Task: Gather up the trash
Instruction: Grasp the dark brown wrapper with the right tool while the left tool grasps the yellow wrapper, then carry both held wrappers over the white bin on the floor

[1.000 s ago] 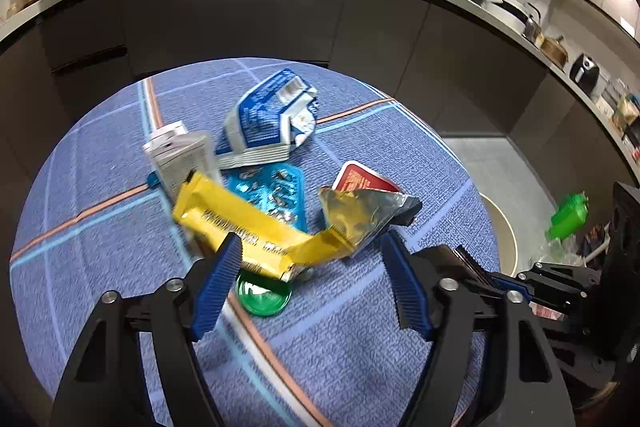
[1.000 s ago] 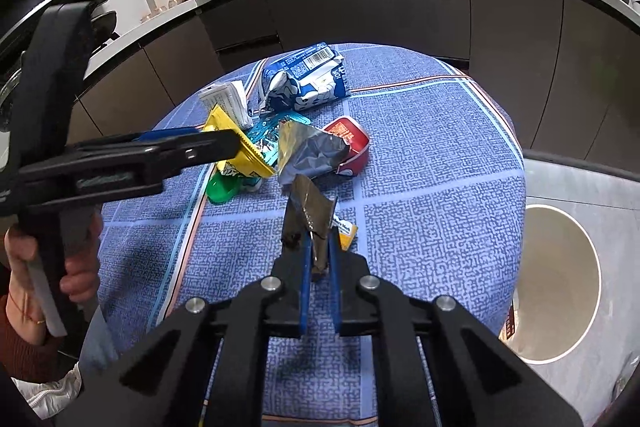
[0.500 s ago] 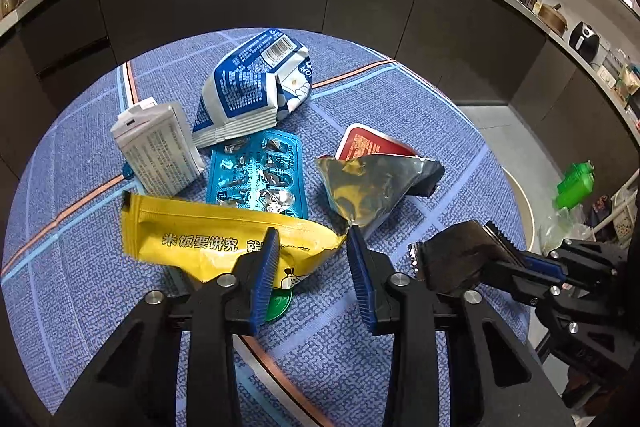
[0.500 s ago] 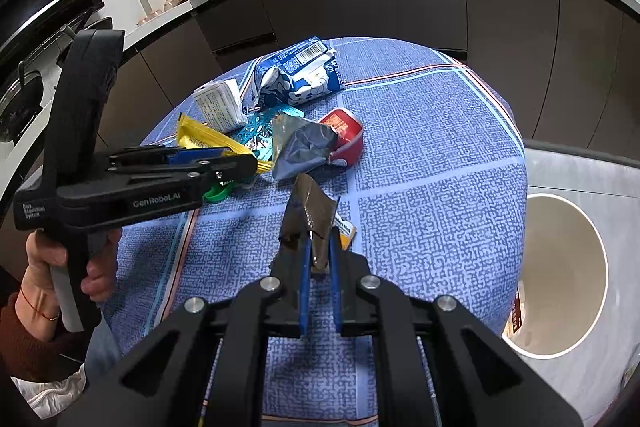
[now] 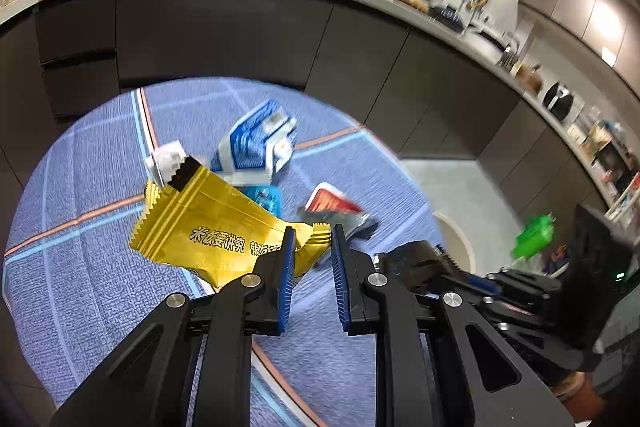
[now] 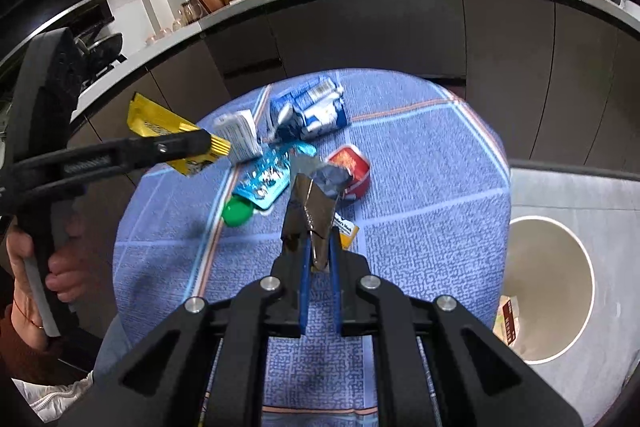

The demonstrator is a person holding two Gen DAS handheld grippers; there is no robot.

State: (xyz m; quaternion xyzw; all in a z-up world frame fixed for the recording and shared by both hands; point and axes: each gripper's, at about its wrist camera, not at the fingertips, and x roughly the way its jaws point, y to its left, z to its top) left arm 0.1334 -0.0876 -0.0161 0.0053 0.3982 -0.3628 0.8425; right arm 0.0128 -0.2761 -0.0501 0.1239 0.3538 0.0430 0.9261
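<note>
Nearest in the right wrist view: right gripper [image 6: 318, 247] pressed together on a dark foil scrap [image 6: 310, 211], the scrap standing up out of the fingertips toward 12 o'clock. Just beyond it, lying on the blue tablecloth [image 6: 420, 227], a small yellow-and-white packet [image 6: 346, 229]. Off the table at 3 o'clock, on the floor, the cream bin [image 6: 552, 267], open-topped, with some rubbish already inside.

At 9 to 10 o'clock in the same view, left gripper [image 5: 311, 239] pinching one end of the yellow wrapper [image 5: 208, 223], held clear above the cloth; from the left camera, only the wrapper's crimped end between the blue pads, the rest fanning out toward 10 o'clock.

Further out, the uncollected heap: green lid [image 6: 237, 213], teal blister pack [image 6: 266, 179], red tub [image 6: 352, 167] with its silvery foil peeled back, then a white box [image 6: 240, 135] and a blue-and-white pouch [image 6: 308, 113] at 12 o'clock.

Step in hand, most likely: carrying both pieces to the bin. Best done with each grip kept firm, since the hold on the wrapper is only at its edge. Swing toward 3 o'clock high enough to clear the heap, stop squarely over the opening, then release low so the light foil does not drift outside. Right first, being nearer; left across afterwards, without crossing tools.
</note>
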